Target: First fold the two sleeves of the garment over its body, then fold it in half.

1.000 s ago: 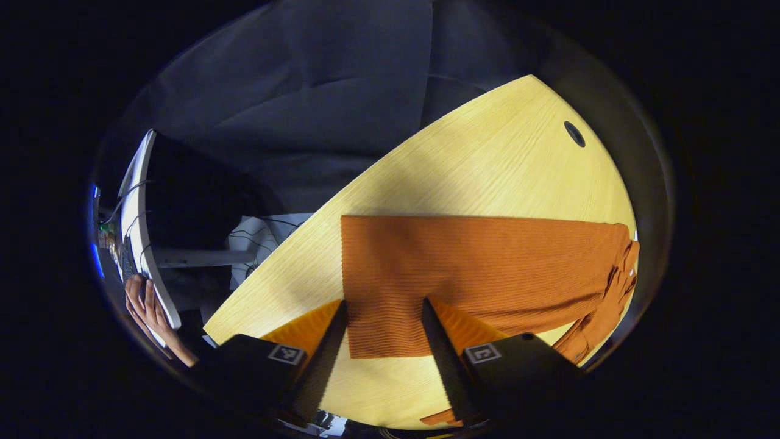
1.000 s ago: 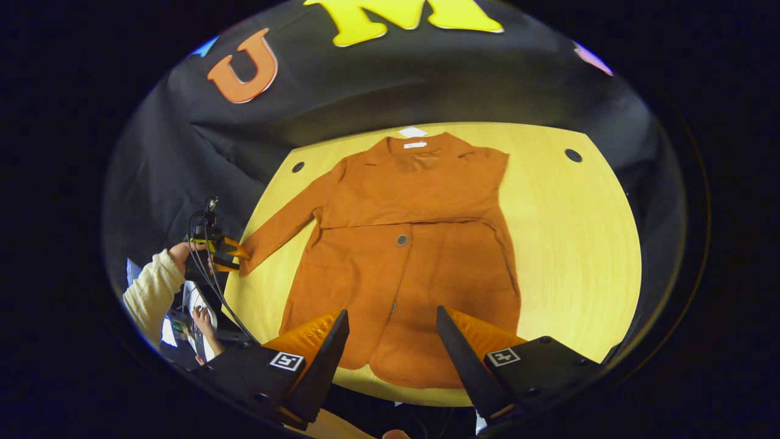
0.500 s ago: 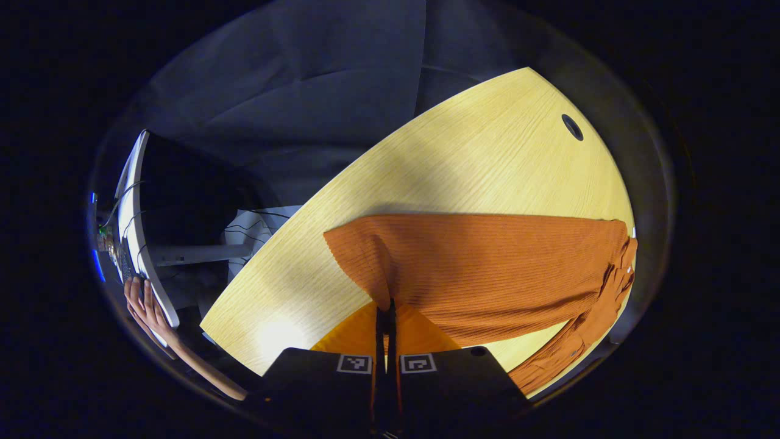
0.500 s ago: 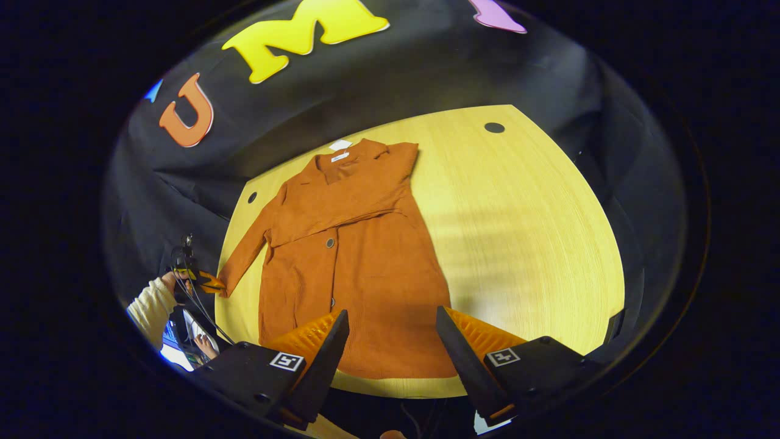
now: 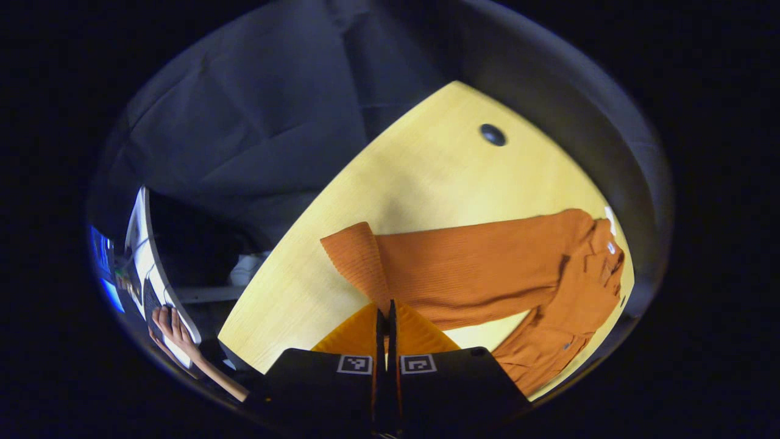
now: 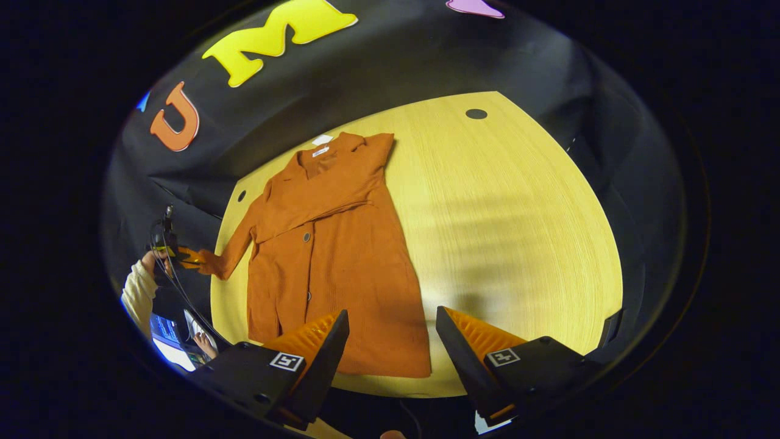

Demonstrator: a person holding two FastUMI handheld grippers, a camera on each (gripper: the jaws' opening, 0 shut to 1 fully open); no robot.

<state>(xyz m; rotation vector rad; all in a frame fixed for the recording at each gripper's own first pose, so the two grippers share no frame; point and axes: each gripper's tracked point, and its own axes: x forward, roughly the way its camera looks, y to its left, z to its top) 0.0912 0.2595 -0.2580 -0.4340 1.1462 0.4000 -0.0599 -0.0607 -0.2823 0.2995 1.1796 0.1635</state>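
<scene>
Two fingers of the left gripper (image 5: 384, 317) pinch the cuff of the garment's sleeve (image 5: 359, 256).
Right gripper (image 6: 390, 341) hovers with fingers apart over the hem; the orange garment (image 6: 329, 244) lies flat on the tabletop (image 6: 506, 231).

- coat (image 5: 487, 268): in the left gripper view its body runs off the right rim; hem and far sleeve cut away.
- cuff (image 5: 359, 256): its end disappears between the closed fingers of the left gripper (image 5: 384, 317), so the pinched edge is hidden.
- coat hem (image 6: 365, 360): in the right gripper view, the near left corner sits behind one finger (image 6: 317, 347).
- hand (image 5: 173, 326) at the lower left rim: cut off at the forearm (what it rests on is too dark to tell).
</scene>
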